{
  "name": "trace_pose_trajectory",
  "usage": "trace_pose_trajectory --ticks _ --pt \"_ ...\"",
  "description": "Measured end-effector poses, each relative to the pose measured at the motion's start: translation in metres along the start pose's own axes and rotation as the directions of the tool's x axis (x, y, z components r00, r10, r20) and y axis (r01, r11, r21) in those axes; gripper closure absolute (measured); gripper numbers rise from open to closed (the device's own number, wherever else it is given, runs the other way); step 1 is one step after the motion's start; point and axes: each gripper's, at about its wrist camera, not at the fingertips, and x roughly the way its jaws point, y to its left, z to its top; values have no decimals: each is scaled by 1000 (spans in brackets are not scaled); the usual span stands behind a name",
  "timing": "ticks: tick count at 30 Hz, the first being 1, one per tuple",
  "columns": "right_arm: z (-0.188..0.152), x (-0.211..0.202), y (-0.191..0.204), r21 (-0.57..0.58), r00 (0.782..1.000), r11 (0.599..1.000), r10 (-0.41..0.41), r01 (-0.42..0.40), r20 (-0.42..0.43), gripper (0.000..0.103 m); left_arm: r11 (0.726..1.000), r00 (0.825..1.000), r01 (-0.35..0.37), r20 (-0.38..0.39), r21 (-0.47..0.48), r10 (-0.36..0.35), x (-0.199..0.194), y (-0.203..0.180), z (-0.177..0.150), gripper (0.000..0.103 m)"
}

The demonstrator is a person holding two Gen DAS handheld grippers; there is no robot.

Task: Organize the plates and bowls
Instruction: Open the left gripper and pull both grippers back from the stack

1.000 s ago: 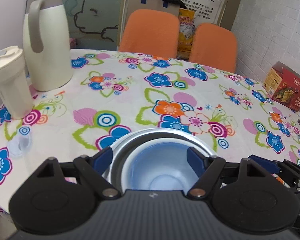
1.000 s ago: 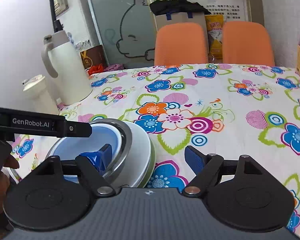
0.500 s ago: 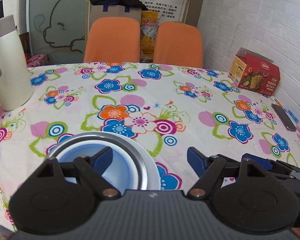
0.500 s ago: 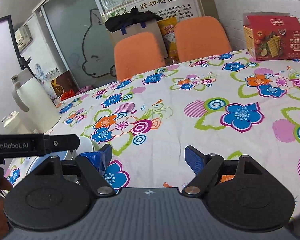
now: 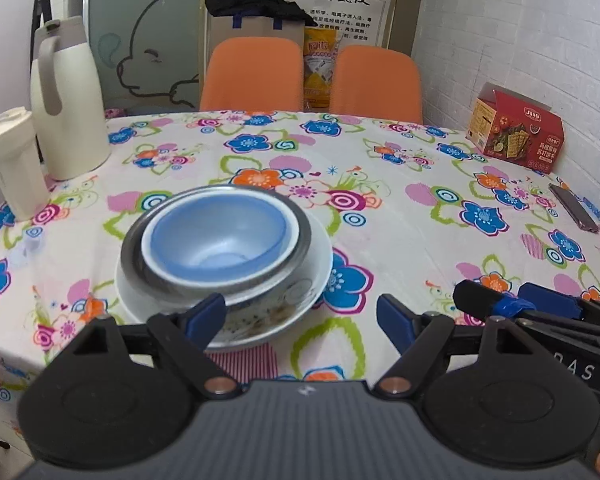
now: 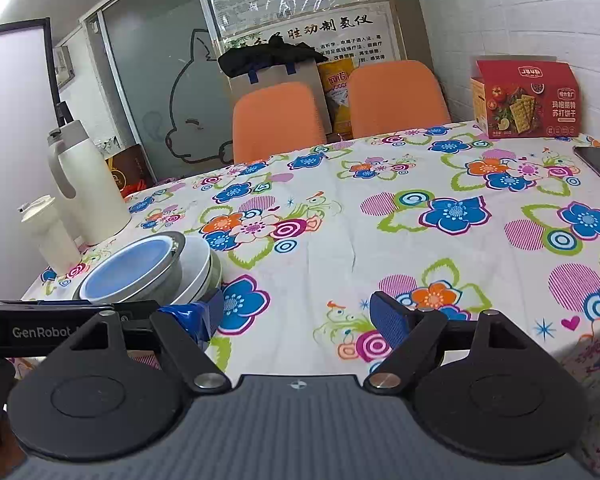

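Nearby, thermos (image 5: 66, 108) beside bowl stack (image 5: 220, 252).

Tablecloth (image 5: 400, 216): white, with blue, orange and pink flowers, green leaves, ringed circles. Inner bowl (image 5: 220, 236): blue inside, white rim. Next bowl (image 5: 304, 236): grey metal. Plate (image 5: 320, 264): white, brown specks near its front edge. Jug (image 5: 66, 100): cream, grey handle. Chairs (image 5: 252, 74): orange. Box (image 5: 516, 128): red, cracker picture. Gripper pads (image 5: 204, 316): blue on black arms.
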Motion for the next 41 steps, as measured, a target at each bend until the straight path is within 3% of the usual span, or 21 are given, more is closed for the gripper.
trace_pose_trajectory --ticks 5,18,24,34,41 --pt "-15 -18 6 -4 1000 1000 16 -16 19 36 999 1000 24 13 -30 -24 -19 8 -24 24" --pt "-34 -56 34 -109 996 993 -34 42 81 36 998 995 -61 81 -4 61 -60 5 -60 24" --pt "-37 -59 35 -106 997 993 -54 59 54 36 994 988 -110 111 20 107 -70 0 -69 24" --pt "-45 -60 33 -98 998 994 -52 55 38 36 995 993 -98 68 17 97 -64 0 -77 24" --pt "-49 -64 32 -95 997 994 -55 60 51 36 997 994 -75 85 15 74 -65 0 -81 24"
